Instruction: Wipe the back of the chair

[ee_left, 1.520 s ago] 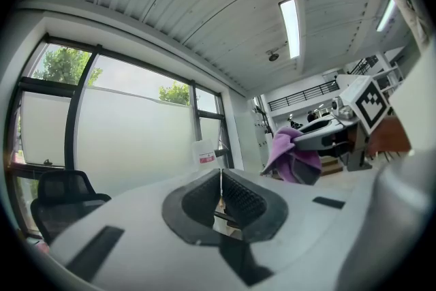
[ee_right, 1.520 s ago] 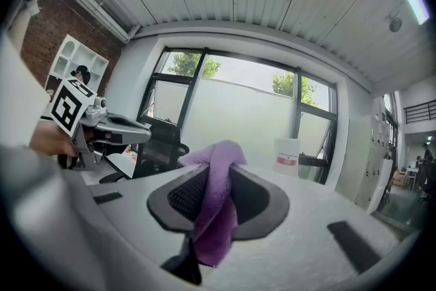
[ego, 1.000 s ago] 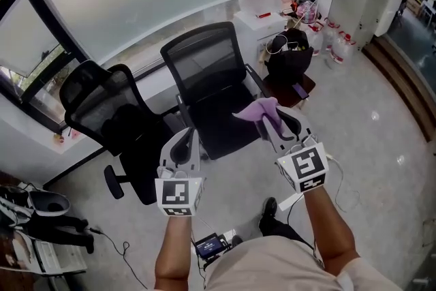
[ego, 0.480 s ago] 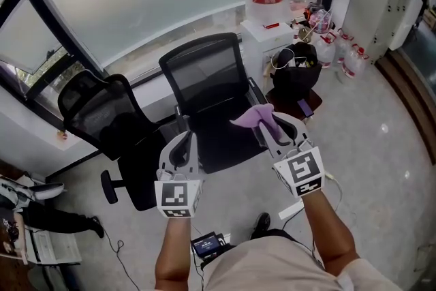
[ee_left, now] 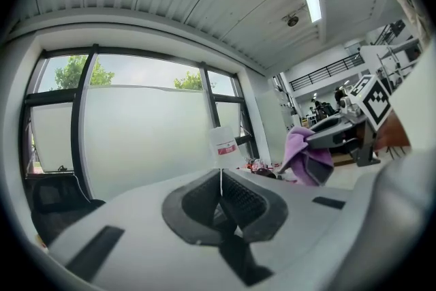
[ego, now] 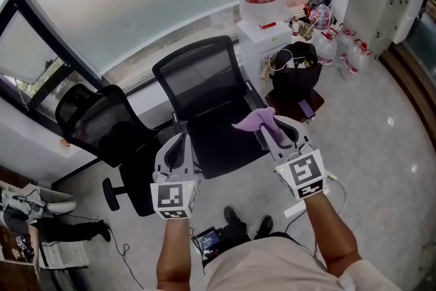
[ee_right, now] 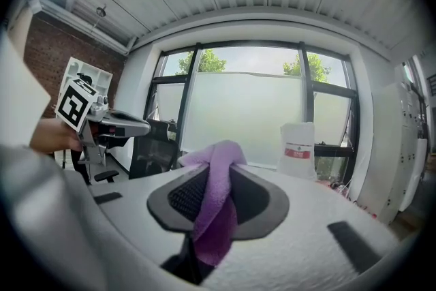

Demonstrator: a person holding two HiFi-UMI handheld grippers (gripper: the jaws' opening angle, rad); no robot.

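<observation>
Drifting slightly left of frame centre, the black mesh chair (ego: 197,78) shows its backrest untouched. Right gripper (ego: 271,127) stays clamped on the purple cloth (ego: 253,118), low over the seat; left gripper (ego: 178,141) is closed and empty. Wiping judged not begun.

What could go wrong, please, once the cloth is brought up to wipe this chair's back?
The purple cloth is held only by a fold in the right gripper, so it might slip out against the mesh chair back. The left gripper is shut and touches nothing, so the chair back may swivel away under pressure.
</observation>
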